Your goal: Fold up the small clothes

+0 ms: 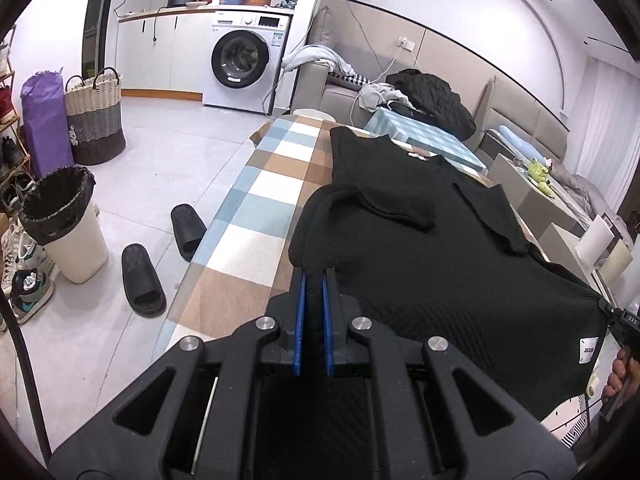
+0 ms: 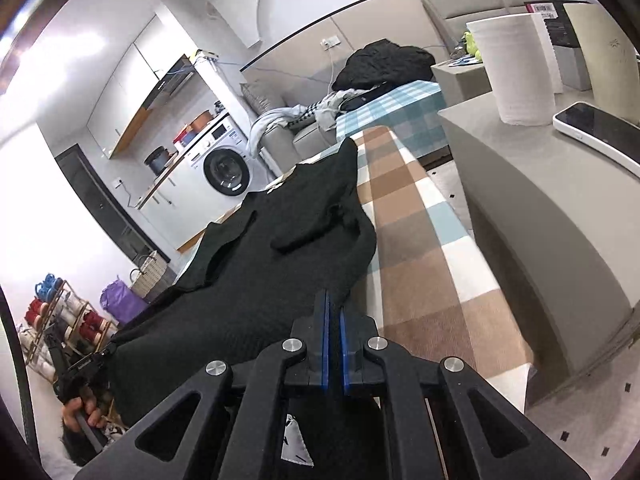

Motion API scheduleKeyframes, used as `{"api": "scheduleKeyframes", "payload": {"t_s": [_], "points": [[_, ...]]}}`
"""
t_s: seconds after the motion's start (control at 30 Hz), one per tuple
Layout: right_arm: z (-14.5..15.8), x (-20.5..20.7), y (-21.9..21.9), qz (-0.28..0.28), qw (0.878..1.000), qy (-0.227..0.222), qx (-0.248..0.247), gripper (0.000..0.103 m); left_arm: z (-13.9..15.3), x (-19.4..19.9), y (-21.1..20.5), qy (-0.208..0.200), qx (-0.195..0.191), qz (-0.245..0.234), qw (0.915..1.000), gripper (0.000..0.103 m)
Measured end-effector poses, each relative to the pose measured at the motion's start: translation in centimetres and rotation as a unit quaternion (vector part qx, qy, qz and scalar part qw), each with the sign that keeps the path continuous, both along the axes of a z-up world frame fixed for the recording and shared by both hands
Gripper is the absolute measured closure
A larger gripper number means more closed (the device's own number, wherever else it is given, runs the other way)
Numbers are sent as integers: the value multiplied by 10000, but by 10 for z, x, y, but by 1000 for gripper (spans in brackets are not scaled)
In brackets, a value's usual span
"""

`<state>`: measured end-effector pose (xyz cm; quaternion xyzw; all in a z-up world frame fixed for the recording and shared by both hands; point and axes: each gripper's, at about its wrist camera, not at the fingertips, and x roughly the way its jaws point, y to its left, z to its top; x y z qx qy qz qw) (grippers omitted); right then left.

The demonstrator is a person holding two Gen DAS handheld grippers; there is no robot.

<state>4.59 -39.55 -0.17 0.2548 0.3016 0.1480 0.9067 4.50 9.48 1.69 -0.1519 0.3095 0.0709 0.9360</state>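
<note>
The black knitted short-sleeved top (image 1: 420, 248) lies lengthwise on the long table under a checked brown, blue and white cloth (image 1: 256, 208), collar toward the far end, both sleeves folded in over the chest and its near hem lifted off the near edge. The left gripper (image 1: 314, 280) pinches one hem corner and the right gripper (image 2: 334, 304) the other, jaws pressed onto the fabric. Soft, light and limp, it will likely sag between the holds, so the hem corners look the right grip; around the table are a white washing machine (image 1: 242, 66), a grey sofa (image 1: 320, 84) and a tiled floor (image 1: 160, 152).
</note>
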Motion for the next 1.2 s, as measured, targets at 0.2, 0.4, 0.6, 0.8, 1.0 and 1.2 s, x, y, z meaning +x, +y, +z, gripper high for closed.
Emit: {"api": "scheduleKeyframes", "payload": {"t_s": [0.2, 0.4, 0.6, 0.8, 1.0, 1.2], "points": [[5, 4, -14, 26, 9993, -100, 372, 99, 10, -14, -1, -134, -52, 45, 9999, 98], [22, 38, -3, -213, 9991, -220, 296, 99, 14, 16, 2, -231, 76, 100, 9997, 98], [24, 89, 11, -616, 9981, 66, -63, 99, -5, 75, 13, -34, 62, 85, 9999, 97], [-2, 122, 19, -710, 9942, 767, -261, 99, -37, 105, 20, 530, -114, -14, 9985, 94], [-22, 123, 7, -528, 9892, 1361, -150, 83, -46, 103, 27, 736, -154, 89, 9971, 54], [-25, 122, -15, -646, 9870, 1329, 627, 48, -47, 112, 34, 771, -521, 87, 9956, 48]]}}
